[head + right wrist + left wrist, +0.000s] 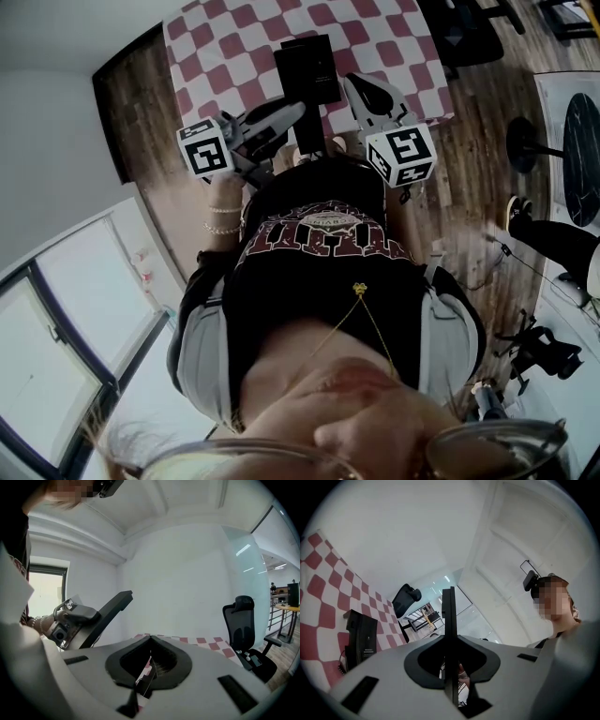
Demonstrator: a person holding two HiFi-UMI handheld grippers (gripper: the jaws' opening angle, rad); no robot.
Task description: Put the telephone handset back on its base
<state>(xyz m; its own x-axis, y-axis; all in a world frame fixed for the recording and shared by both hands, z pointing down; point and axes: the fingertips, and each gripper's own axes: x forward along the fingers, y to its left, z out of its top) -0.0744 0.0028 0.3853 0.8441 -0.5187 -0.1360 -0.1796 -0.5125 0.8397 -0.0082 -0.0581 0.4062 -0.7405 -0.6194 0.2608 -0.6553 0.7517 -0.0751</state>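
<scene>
- Bright, even daylight; the window (66, 319) at the near left is washed out white.
- Both gripper views bulge at the edges, with black corners.
- The right gripper (151, 658) shell, near the lens, looks soft.
- Shadows are faint.

Site entry, as I read it through the rig: office or studio room, with wood-plank floor (469, 178), black mesh office chair (246, 634), glass partition (246, 559), table under red-and-white checked cloth (375, 37), black camera gear (544, 349).
</scene>
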